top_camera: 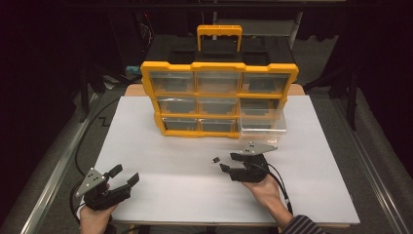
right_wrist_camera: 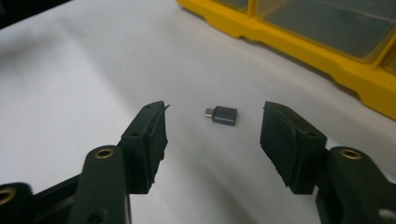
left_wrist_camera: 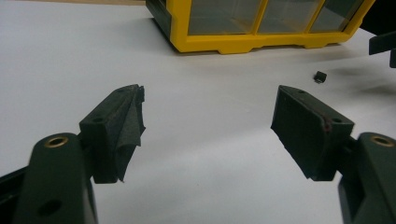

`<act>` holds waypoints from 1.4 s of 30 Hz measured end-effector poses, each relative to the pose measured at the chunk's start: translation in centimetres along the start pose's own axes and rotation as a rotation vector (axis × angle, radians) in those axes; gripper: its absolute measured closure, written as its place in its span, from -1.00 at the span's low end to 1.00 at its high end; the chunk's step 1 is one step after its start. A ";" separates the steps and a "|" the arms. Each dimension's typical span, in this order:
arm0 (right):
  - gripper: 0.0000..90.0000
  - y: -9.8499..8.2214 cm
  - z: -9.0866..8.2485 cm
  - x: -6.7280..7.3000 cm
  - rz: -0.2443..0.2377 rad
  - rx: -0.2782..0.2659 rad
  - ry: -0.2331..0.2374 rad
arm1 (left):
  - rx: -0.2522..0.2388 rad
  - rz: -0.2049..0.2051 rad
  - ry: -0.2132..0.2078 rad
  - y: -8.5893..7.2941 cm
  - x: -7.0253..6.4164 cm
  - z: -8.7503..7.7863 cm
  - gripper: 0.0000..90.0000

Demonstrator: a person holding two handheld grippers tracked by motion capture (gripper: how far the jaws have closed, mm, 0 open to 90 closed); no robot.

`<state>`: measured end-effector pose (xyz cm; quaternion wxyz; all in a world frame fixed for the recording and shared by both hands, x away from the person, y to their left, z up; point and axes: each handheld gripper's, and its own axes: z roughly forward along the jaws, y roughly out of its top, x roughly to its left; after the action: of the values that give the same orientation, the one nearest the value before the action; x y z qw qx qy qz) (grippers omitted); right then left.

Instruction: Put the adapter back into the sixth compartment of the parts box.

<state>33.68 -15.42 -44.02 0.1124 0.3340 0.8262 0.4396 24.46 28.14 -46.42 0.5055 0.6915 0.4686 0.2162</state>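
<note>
A small dark grey adapter plug (top_camera: 215, 160) lies flat on the white table top (top_camera: 175, 195), in front of the yellow drawer cabinet (top_camera: 219, 66). My right gripper (top_camera: 228, 161) points left at it, open, its fingertips just short of the plug on either side and not touching it. In the right gripper view the adapter plug (right_wrist_camera: 224, 115) sits between and slightly beyond the two black pads of the right gripper (right_wrist_camera: 213, 122). My left gripper (top_camera: 125, 174) rests near the front left corner, open and empty. In the left gripper view the left gripper (left_wrist_camera: 208, 109) stands wide, with the plug (left_wrist_camera: 320, 77) far off to the right.
The cabinet holds several clear drawers in a yellow frame with a carry handle (top_camera: 219, 30). Its bottom right drawer (top_camera: 263, 127) is pulled out toward me. The cabinet base (left_wrist_camera: 261, 42) and its edge (right_wrist_camera: 327, 51) lie beyond the jaws. Cables trail off the table's left side.
</note>
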 end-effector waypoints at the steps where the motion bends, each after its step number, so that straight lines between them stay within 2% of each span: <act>1: -0.05 0.2 0.1 0.1 -0.005 0.013 0.000 | 0.002 0.001 0.000 0.0 0.0 0.0 -0.42; 3: -0.05 0.3 0.2 0.1 -0.007 0.026 0.001 | 0.002 0.002 0.000 0.0 0.0 0.0 -0.42; 4: -0.04 0.7 0.6 0.3 -0.022 0.064 -0.001 | 0.001 0.002 0.000 0.0 0.0 0.0 -0.42; 9: -0.01 1.4 1.2 0.7 -0.039 0.118 -0.010 | 0.001 0.001 -0.001 0.0 0.0 0.0 -0.42; 10: 0.00 1.8 1.5 0.8 -0.056 0.134 -0.008 | 0.001 0.001 -0.002 0.0 0.0 0.0 -0.42; 11: 0.00 1.8 1.5 0.8 -0.056 0.134 -0.008 | 0.001 0.001 -0.002 0.0 0.0 0.0 -0.42; 18: 0.06 2.8 3.2 1.0 -0.074 0.235 -0.023 | 0.003 0.008 -0.003 0.0 -0.1 0.0 -0.42; 20: 0.06 2.9 3.3 1.0 -0.068 0.245 -0.024 | 0.003 0.008 -0.003 0.0 -0.1 0.0 -0.42; 21: 0.07 3.1 3.8 1.0 -0.049 0.275 -0.031 | 0.004 0.010 -0.004 0.0 -0.1 0.0 -0.42; 23: 0.07 3.4 4.1 0.8 -0.039 0.295 -0.032 | 0.003 0.010 -0.005 0.0 -0.1 0.0 -0.42; 25: 0.07 3.5 4.3 0.8 -0.040 0.302 -0.037 | 0.004 0.010 -0.006 0.0 -0.1 0.0 -0.42; 26: 0.07 3.8 4.7 0.8 -0.032 0.329 -0.035 | 0.005 0.010 -0.007 0.0 -0.1 0.0 -0.42; 34: 0.09 4.8 5.9 1.2 -0.035 0.397 -0.061 | 0.007 0.017 -0.009 0.0 -0.2 0.0 -0.42; 35: 0.09 4.9 6.1 1.1 -0.054 0.402 -0.062 | 0.007 0.016 -0.009 0.0 -0.2 0.0 -0.42; 36: 0.09 5.0 6.2 1.3 -0.039 0.418 -0.065 | 0.007 0.017 -0.010 0.0 -0.2 0.0 -0.42; 38: 0.10 5.2 6.6 1.3 -0.051 0.434 -0.071 | 0.008 0.019 -0.011 0.0 -0.2 0.0 -0.42; 41: 0.12 5.5 7.1 1.3 -0.043 0.456 -0.083 | 0.007 0.020 -0.011 0.0 -0.2 0.0 -0.42; 42: 0.13 5.6 7.3 1.2 -0.055 0.458 -0.083 | 0.008 0.022 -0.012 0.0 -0.3 0.0 -0.42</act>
<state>38.81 -7.76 -43.72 0.0796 0.3462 0.9078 0.2230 24.36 27.91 -46.38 0.5031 0.6997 0.4590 0.2158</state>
